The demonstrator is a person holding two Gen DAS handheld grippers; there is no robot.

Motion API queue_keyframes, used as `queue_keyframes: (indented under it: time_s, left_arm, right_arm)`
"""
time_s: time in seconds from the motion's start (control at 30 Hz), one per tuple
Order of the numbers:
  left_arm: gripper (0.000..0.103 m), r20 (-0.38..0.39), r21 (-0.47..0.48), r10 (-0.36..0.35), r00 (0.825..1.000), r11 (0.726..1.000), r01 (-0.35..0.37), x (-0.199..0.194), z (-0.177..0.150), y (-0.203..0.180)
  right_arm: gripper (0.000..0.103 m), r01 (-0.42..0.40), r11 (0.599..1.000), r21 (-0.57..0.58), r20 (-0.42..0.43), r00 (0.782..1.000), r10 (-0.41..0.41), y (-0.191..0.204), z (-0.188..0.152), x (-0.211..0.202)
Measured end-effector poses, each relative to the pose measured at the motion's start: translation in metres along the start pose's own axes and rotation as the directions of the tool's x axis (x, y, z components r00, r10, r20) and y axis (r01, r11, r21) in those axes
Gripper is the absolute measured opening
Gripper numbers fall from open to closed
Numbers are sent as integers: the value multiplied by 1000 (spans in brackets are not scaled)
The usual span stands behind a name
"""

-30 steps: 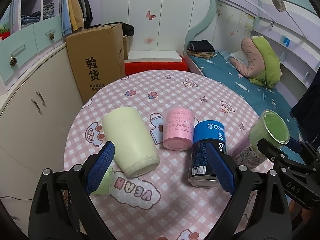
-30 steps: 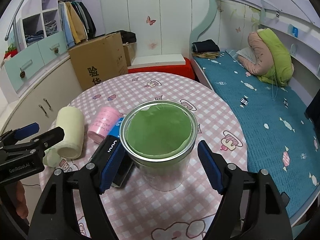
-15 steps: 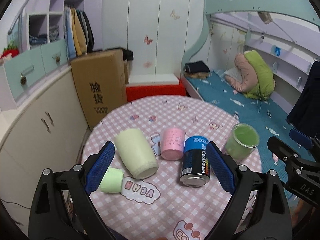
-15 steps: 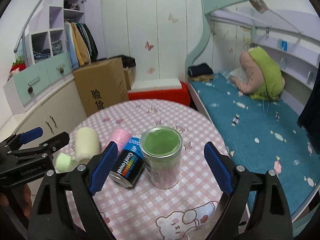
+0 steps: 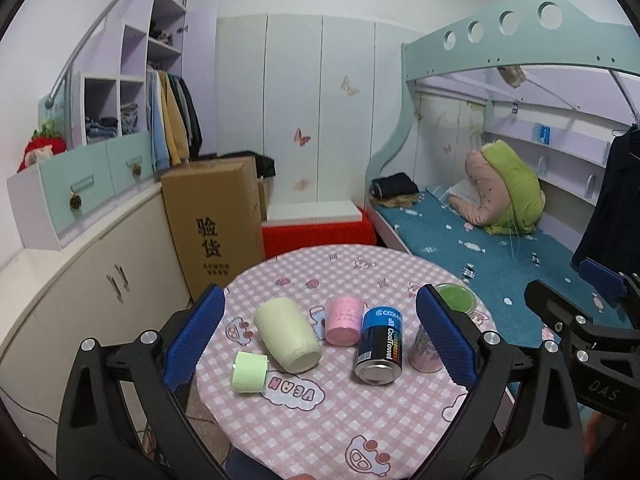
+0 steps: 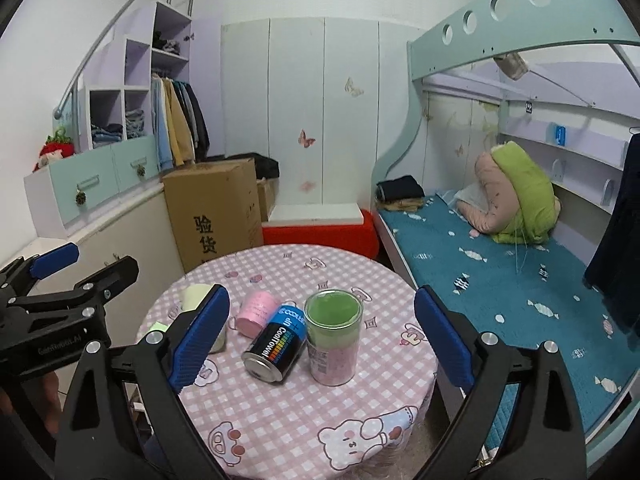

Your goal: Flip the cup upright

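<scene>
Standing upright on the worktop (image 6: 280,420), the green-lined cup (image 6: 333,342) is showing its open mouth upward, pink label around the lower body; in the left wrist view it (image 5: 454,306) is partly hidden behind the left tool's right finger. Touching or just beside it, the blue-and-black CoolTowel can (image 6: 278,346) is lying on its side, metal end toward the camera; in the left view the can (image 5: 380,344) is sitting between the cup and a pink cup (image 5: 344,320). Pink cup is lying on its side too, just left of the can. Further left, a cream cup (image 5: 288,334) is lying tipped over, mouth facing the camera, and a small light-green roll (image 5: 250,372) is sitting just beside it near the worktop edge.

Right tool (image 6: 320,340) is hanging above the near edge with its blue pads spread wide, gripping nothing, apart from the cup. Left tool (image 5: 320,336) is likewise spread wide and holding nothing, hovering over the worktop.

Pink checked cloth with cartoon prints is covering the round worktop. Cardboard box (image 5: 212,220) is standing behind it, bunk bed (image 5: 480,240) running along the right.
</scene>
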State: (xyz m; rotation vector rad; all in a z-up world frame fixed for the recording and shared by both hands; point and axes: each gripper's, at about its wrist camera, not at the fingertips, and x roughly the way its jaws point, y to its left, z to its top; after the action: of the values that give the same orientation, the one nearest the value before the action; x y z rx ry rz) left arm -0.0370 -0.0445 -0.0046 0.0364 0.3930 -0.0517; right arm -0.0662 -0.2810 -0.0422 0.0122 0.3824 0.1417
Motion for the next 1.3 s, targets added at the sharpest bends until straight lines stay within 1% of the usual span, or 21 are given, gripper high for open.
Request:
queue_keyframes:
  time_s: [0.13,0.3,0.5,1.3]
  left_arm:
    - [98,35,10,-8,999,1000,7,-17,1,-5]
    - [98,48,17,-13,999,1000,12,-24,2,-10]
    - [98,46,25,-12,999,1000,10,-22,1,-13]
    - [98,51,31,-3,999,1000,1,-14,2,-17]
  right_arm:
    - [90,-6,1000,-5,25,1000,7,1,0,-13]
    - [90,-16,1000,-12,32,999,17,2,1,-22]
    - [90,-12,1000,-11,34,999,12,0,0,-29]
    - [90,-13,1000,-5,30,999,14,-2,1,-25]
